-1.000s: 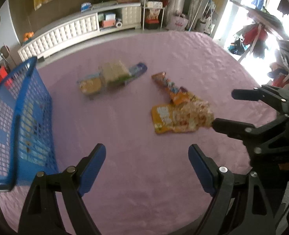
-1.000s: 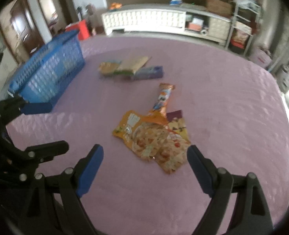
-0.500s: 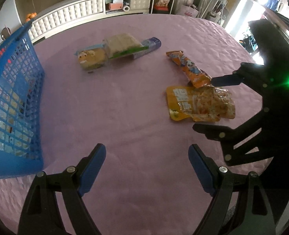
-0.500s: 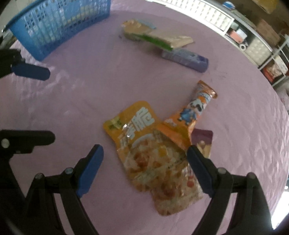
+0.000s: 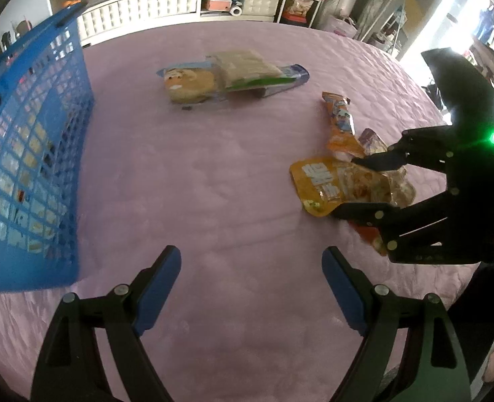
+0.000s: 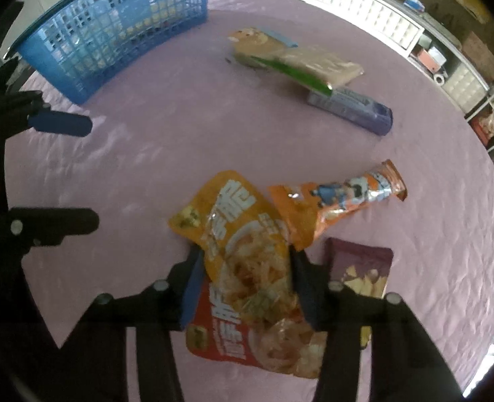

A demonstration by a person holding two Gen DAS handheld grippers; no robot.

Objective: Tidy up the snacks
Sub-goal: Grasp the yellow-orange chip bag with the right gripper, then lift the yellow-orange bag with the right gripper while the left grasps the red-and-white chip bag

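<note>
Lowered steeply, right gripper (image 6: pixel 245 279) jaws closing around yellow snack pouch (image 6: pixel 243 234); left gripper (image 5: pixel 251 289) jaws apart.

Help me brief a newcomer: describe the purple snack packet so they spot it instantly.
On the pink tablecloth, find the orange pouch between the closing right gripper fingers. The small purple packet lies flat beside it, the only dark purple one, showing pale chips.

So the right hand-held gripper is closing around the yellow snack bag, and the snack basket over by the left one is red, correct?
Not quite: the basket is blue, as the right wrist view shows. The rest holds: the right hand-held gripper is closing around the yellow snack bag, with the basket over by the left hand-held gripper.
</note>
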